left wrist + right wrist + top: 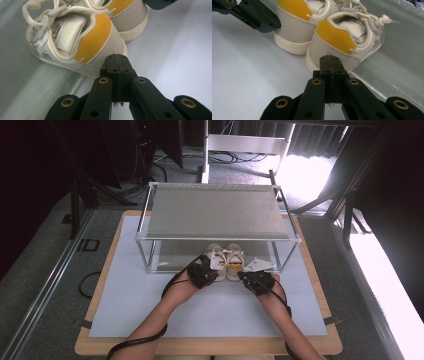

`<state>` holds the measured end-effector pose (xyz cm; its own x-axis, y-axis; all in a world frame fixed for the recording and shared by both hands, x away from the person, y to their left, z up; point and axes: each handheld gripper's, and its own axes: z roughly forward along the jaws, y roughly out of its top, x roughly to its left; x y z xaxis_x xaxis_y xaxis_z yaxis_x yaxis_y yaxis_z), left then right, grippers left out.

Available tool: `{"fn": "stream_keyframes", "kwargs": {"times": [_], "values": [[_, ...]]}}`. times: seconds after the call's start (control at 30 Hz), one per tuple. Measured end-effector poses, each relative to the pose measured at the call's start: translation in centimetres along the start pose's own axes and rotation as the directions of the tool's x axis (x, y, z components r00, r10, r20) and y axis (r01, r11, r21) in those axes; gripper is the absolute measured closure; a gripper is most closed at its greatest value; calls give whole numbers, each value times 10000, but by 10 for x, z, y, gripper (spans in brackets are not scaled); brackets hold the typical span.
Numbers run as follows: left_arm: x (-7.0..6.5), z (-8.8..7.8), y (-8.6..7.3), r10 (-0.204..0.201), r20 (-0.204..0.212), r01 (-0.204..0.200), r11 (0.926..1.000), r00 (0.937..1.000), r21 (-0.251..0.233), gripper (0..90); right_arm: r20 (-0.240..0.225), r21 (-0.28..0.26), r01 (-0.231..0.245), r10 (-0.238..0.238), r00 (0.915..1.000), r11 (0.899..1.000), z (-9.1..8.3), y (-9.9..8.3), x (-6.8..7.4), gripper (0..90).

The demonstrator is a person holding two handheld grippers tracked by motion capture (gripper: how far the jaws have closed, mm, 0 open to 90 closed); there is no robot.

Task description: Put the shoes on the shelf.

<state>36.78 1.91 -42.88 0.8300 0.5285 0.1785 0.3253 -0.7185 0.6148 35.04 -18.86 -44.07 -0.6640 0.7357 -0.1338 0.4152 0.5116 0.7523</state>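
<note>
- Pushing looks like the work in hand: the left gripper (pixel 117 58) has its jaws fully closed on nothing, tip at the heel of the left shoe (pixel 82 42); whether it touches the suede I cannot tell.
- Mirroring it, the right gripper (pixel 329 60) is also closed and empty, its tip right at the heel of the right shoe (pixel 344 37).
- Both shoes sit just ahead of the grippers, toes on the rack's lower shelf (pixel 397 57), heels overhanging the white surface (pixel 150 295).
- Uneven pushing could be trouble: if one gripper leads, its shoe may twist and jam against its neighbour, since the two stand side by side, close together.
- A narrow closed tip on a rounded heel may slip off sideways, sliding past the shoe instead of moving it.
- The shelf's front edge lies under the soles; a low push could catch a sole on that edge and tip the shoe forward.
- Loose laces (pixel 32 15) could snag on the frame (pixel 145 245) further in.
- A high push on the soft yellow collar (pixel 93 35) would fold it rather than move the shoe.
</note>
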Motion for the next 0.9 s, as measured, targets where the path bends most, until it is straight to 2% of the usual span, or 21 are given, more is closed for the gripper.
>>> {"fn": "stream_keyframes", "kwargs": {"times": [0.13, 0.2, 0.37, 0.57, 0.67, 0.8, 0.9], "values": [[4, 3, 0, -142, -50, 141, 9999, 9999, -91, 893, 115, 7, -87, 87, 9999, 10000, 6, 3, -3, 900], [9, 6, 0, -443, 63, 444, 9987, 9990, -267, 893, 163, -21, -190, 190, 9997, 9998, 8, 5, -4, 900], [14, 10, 0, -473, 17, 474, 9983, 9989, -344, 893, 252, -33, -297, 298, 9992, 9996, 14, 7, -7, 900], [20, 18, 3, -132, -316, 122, 9995, 9994, -304, 893, 445, -38, -370, 371, 9983, 9993, 25, 12, -12, 897], [24, 21, 5, 81, -322, -90, 9996, 9994, -275, 892, 435, -45, -439, 440, 9981, 9990, 28, 12, -15, 894], [26, 25, 6, 172, -455, -183, 9996, 9988, -236, 892, 535, -20, -518, 519, 9972, 9987, 33, 13, -18, 891], [28, 30, 8, 73, -636, -81, 9999, 9979, -127, 892, 463, -72, -738, 741, 9962, 9972, 39, 14, -20, 874]]}}
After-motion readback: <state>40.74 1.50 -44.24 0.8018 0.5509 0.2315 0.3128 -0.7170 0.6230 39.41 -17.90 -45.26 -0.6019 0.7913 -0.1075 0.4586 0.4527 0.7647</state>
